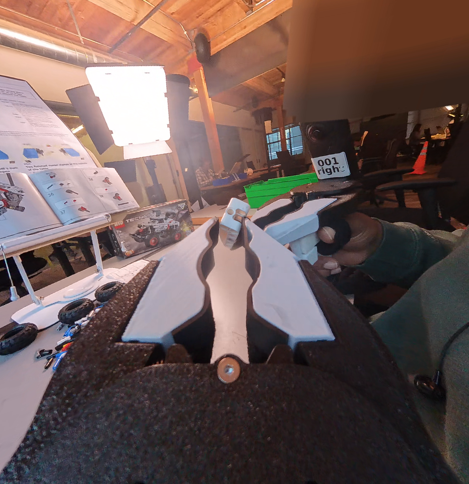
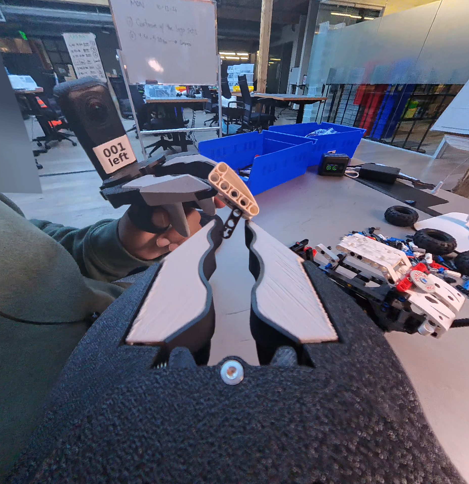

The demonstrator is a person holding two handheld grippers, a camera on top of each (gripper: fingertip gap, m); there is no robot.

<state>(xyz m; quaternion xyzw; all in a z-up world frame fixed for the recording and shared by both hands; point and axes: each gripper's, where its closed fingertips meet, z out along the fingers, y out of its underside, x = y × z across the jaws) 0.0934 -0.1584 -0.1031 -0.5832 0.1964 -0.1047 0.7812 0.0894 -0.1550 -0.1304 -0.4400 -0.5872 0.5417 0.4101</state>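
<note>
My left gripper (image 1: pixel 230 222) is shut on a white holed beam (image 1: pixel 234 209), which stands up out of its fingertips. In the right wrist view the left gripper (image 2: pixel 215 190) holds this beam (image 2: pixel 233 190) tilted in the air, with a thin black holed beam (image 2: pixel 229 227) hanging from its lower end. My right gripper (image 2: pixel 231 224) has its jaws a narrow gap apart. The black beam's lower end sits in or just beyond that gap, and I see no grip on it. The right gripper (image 1: pixel 254 217) shows just right of the white beam. A hand (image 1: pixel 351 243) holds its handle.
A partly built white, black and red model truck (image 2: pixel 380 267) lies on the grey table (image 2: pixel 319 204) among loose small parts (image 1: pixel 68 337) and black tyres (image 2: pixel 401 215). Blue bins (image 2: pixel 280 154) stand behind. An open booklet on a white stand (image 1: pixel 58 199), a set box (image 1: pixel 152 227) and a green bin (image 1: pixel 275 186) are at the left view's back. The tips of both grippers are at nearly the same place.
</note>
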